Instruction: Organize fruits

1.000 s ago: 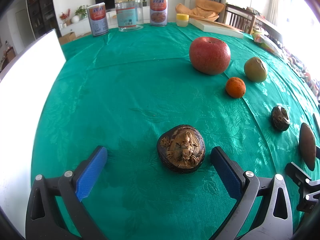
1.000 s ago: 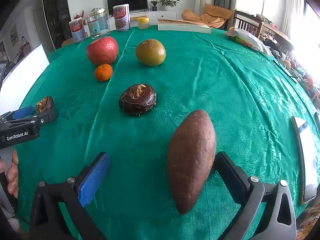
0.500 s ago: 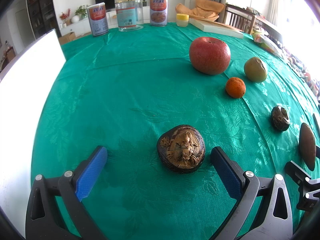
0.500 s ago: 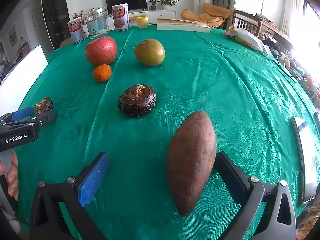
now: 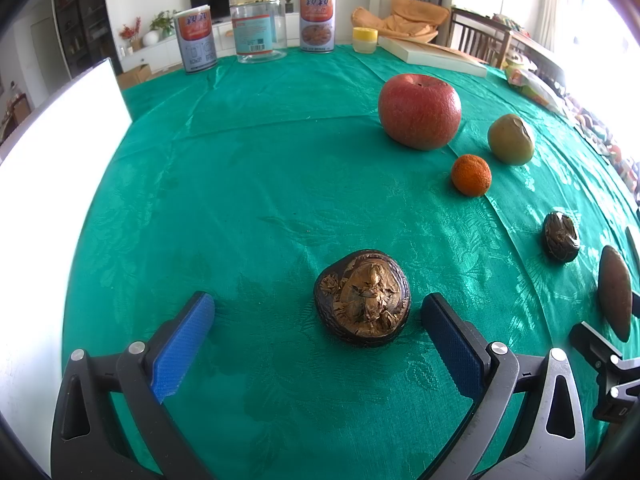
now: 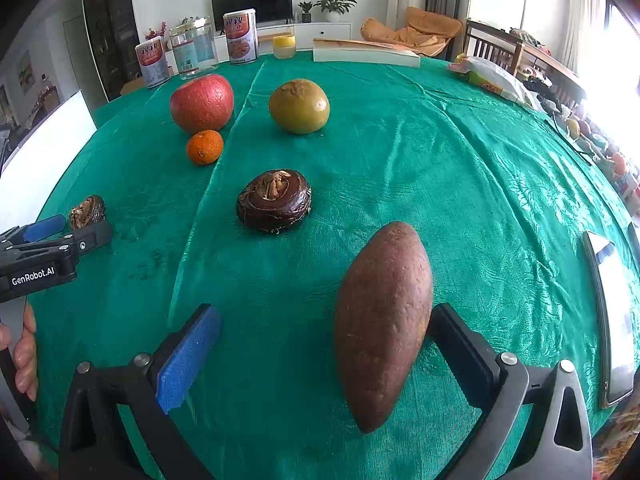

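On the green tablecloth my left gripper is open around a dark brown water chestnut, which lies nearer its right finger. My right gripper is open with a long brown sweet potato between its fingers, against the right finger. Further off lie a second dark chestnut, a small orange, a red apple and a yellow-green pear. In the left wrist view these are the chestnut, orange, apple and pear.
Two tins and a clear jar stand at the far edge, with a small yellow-lidded pot and a flat white box. A white board stands at the left. A shiny flat object lies at the right.
The right wrist view has shifted slightly, with the sweet potato a little nearer the middle. The left gripper and its chestnut have not moved.
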Demonstrator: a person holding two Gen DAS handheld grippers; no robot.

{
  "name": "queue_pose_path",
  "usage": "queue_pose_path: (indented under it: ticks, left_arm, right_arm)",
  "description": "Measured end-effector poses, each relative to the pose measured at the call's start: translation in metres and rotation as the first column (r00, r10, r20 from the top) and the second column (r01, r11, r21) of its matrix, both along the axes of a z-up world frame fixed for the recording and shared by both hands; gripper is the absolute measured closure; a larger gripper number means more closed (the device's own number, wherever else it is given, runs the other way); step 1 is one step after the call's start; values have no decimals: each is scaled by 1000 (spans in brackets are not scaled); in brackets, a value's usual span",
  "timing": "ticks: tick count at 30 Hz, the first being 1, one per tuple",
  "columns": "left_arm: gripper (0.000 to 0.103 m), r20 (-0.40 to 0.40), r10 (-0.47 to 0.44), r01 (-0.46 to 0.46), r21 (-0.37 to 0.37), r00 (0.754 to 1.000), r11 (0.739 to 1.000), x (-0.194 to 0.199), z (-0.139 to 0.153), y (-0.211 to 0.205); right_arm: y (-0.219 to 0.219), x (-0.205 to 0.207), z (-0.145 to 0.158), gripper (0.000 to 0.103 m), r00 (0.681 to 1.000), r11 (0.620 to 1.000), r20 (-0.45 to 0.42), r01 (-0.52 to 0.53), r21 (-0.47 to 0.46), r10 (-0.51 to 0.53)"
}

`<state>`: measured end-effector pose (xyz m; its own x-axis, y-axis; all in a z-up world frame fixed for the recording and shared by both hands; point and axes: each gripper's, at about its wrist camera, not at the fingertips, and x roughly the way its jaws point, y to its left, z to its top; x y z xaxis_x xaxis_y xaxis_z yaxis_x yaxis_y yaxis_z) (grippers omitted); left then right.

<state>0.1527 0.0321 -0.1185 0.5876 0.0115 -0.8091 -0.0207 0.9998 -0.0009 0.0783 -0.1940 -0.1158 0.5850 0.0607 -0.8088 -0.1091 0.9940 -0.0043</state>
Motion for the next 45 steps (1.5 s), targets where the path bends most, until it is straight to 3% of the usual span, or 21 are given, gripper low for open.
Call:
queue_pose_path:
  ticks: [22,25,27,28,30,32,35,37,39,41,43,45]
  left_arm:
    - [0,0,0,0,-1,1000,1000,0,0,0]
    - [1,-52,-51,49,-46,997,998,3,4,5]
    - [1,-55,-101,88,-205,993,975,-2,16,20]
    - [1,-30,-108,97,-252,994,963,-5,23,25]
    - [1,4,-122,120,-224,993,967,-9,33,23]
    - [2,-3,-165,163,-137,986,977,-5,33,9]
    - [6,-51,-193,190,-53,980,980,5,25,-12]
    - [34,-80,-205,202,-40,975,978,9,19,-20]
    - [45,-110,-192,192,-18,975,981,13,14,-23]
    - [60,-96,-178,179,0,979,984,11,14,-23]
    - [60,-88,-170,167,-33,982,985,6,17,-19]
    - [60,-57,-161,157,-66,985,985,-7,30,-12]
  right_arm:
    - [-6,-1,2,0,1000,1000,-5,16,20,-16]
    - [-34,-13,20,0,999,965,29,22,261,-30]
    - [-69,-25,34,0,993,902,54,73,426,-106]
    - [-88,-26,37,0,987,865,27,123,487,-156]
    - [-115,-16,39,0,976,803,-74,213,556,-207]
    - [-125,0,45,5,974,781,-143,228,582,-177]
    - [-103,28,57,7,970,857,-236,172,486,-61]
    - [-83,41,57,8,962,917,-272,130,377,-24]
    - [-66,51,44,13,941,957,-337,113,268,-17]
    - [-59,58,29,22,922,965,-386,134,226,-38]
    - [-59,56,21,60,916,966,-399,139,217,-42]
    - [-66,47,27,63,925,952,-376,162,261,-55]
